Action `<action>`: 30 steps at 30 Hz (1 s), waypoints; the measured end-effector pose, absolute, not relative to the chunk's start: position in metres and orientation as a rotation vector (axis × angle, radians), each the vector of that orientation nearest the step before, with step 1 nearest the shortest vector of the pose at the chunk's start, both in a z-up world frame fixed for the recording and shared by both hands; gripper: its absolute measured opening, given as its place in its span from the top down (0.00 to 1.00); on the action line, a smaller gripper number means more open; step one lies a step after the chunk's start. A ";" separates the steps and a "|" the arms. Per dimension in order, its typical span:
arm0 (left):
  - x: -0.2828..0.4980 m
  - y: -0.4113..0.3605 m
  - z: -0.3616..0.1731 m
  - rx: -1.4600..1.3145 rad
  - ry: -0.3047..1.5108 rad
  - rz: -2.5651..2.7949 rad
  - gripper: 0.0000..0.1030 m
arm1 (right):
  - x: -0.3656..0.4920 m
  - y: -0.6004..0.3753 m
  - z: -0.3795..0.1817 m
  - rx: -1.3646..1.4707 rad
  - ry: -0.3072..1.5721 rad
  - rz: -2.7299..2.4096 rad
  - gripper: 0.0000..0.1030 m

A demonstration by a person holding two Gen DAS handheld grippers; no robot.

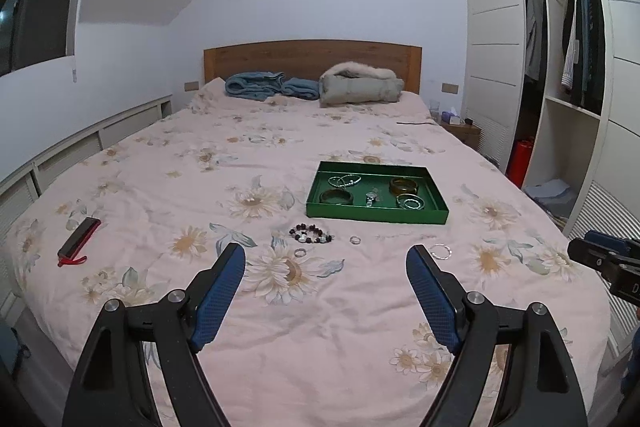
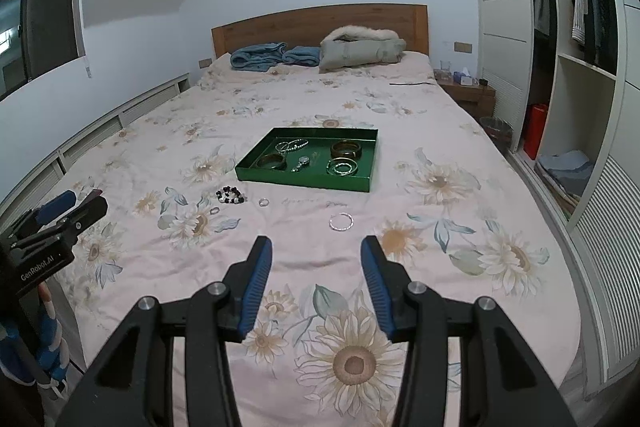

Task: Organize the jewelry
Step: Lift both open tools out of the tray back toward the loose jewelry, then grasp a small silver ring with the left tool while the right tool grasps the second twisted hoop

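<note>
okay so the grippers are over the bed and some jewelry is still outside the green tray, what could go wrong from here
1. The two small rings lie flat on the soft quilt; fingers may press them into the fabric or pinch cloth instead.
2. The silver bracelet is thin and could slip out of a grip.
3. The beaded bracelet may sag and snag the rim of the green tray, which is already crowded.

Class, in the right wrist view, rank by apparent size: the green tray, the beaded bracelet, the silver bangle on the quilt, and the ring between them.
1. Green tray
2. Beaded bracelet and silver bangle: look alike, unranked
3. Ring
</note>
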State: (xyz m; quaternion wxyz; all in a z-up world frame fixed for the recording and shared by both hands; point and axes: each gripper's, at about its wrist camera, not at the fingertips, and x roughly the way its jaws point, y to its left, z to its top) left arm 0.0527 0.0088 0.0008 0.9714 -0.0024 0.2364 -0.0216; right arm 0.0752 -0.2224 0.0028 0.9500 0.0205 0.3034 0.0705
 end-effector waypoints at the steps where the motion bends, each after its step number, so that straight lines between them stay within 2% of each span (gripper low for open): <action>1: 0.053 0.009 0.000 -0.004 0.477 -0.041 0.20 | 0.075 -0.223 0.003 0.040 0.617 0.143 0.57; 13: 0.085 0.012 -0.018 0.011 0.531 0.001 0.20 | 0.101 -0.239 -0.016 0.061 0.615 0.126 0.56; 30: 0.161 0.034 -0.075 -0.005 0.686 -0.106 0.21 | 0.176 -0.258 -0.070 0.094 0.712 0.116 0.56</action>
